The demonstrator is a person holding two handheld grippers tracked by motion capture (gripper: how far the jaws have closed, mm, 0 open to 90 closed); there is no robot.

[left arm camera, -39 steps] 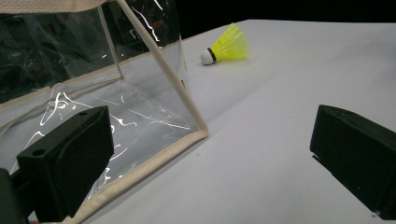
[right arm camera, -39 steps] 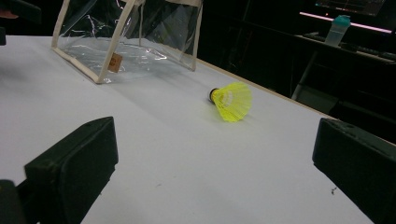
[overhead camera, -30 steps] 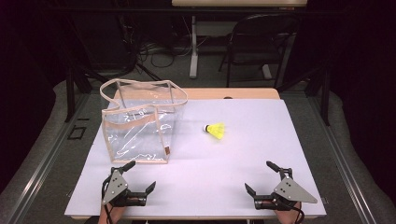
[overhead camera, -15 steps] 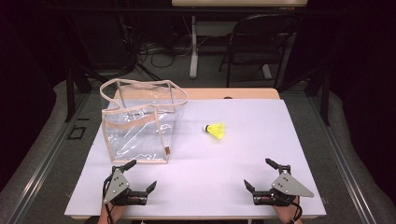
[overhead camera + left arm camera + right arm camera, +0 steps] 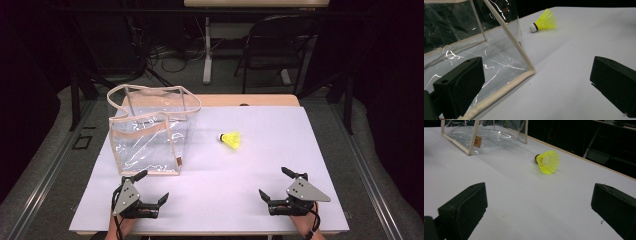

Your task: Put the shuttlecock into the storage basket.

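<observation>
Both the left gripper (image 5: 152,186) and the right gripper (image 5: 272,182) rest at the near table (image 5: 280,150) edge, jaws wide apart, holding nothing. A yellow shuttlecock (image 5: 231,139) lies mid-table, right of the clear bag (image 5: 150,131) standing far left.

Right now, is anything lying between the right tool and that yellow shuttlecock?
No. In the right gripper view, bare white table runs from the open right tool to the shuttlecock.

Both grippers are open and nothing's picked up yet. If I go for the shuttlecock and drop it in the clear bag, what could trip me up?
1. The shuttlecock lies on its side, so it may roll or its mesh skirt get crushed as the right gripper closes.
2. The clear bag looks light and floppy, with a sagging rim; a bump could tip or slide it. The left gripper might steady it.
</observation>
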